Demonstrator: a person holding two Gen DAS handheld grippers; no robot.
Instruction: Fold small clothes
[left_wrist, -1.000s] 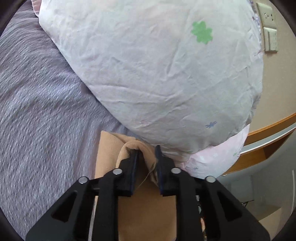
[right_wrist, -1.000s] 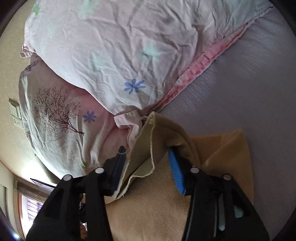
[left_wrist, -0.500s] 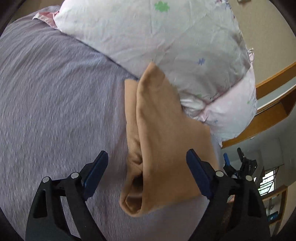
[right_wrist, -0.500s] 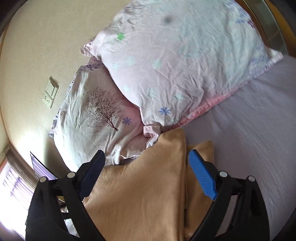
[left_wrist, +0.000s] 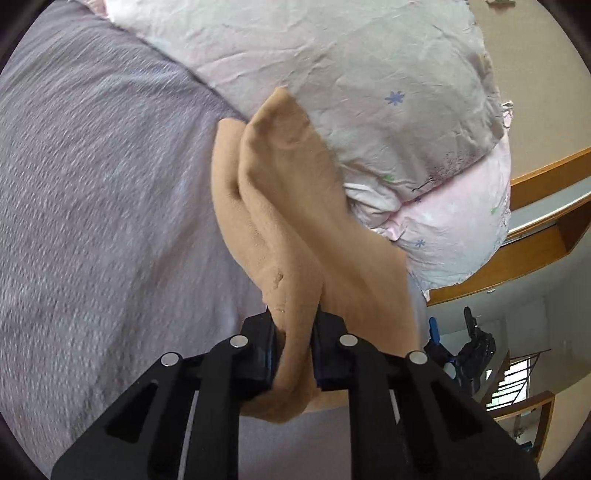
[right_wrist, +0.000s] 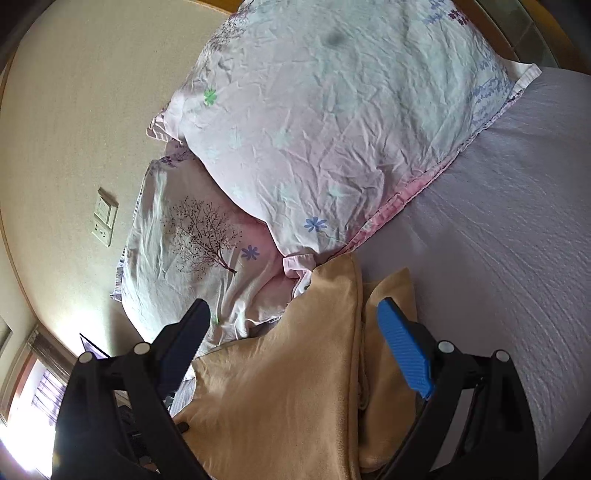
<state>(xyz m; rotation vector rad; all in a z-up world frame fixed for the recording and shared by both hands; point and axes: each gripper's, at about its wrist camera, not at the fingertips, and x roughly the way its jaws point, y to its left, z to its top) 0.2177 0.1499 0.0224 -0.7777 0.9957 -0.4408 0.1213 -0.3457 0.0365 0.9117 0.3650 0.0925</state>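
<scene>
A tan garment (left_wrist: 295, 206) lies folded lengthwise on the purple bedspread (left_wrist: 92, 184), its far end against the pillows. My left gripper (left_wrist: 295, 336) is shut on the garment's near folded edge, with cloth bunched between the pads. In the right wrist view the same tan garment (right_wrist: 288, 376) lies below my right gripper (right_wrist: 291, 325), which is wide open with nothing between its fingers. The right gripper also shows small and dark in the left wrist view (left_wrist: 458, 350), beyond the garment.
Two floral pillows (right_wrist: 332, 122) are stacked at the head of the bed, touching the garment's far end. A beige wall with a switch plate (right_wrist: 105, 216) is behind them. A wooden ledge (left_wrist: 543, 206) runs at the right. The purple bedspread (right_wrist: 517, 221) stretches to the right.
My left gripper, open half a second ago above the garment, has come down and shut on its near fold. My right gripper let go a second ago and stays open, pulled back.
</scene>
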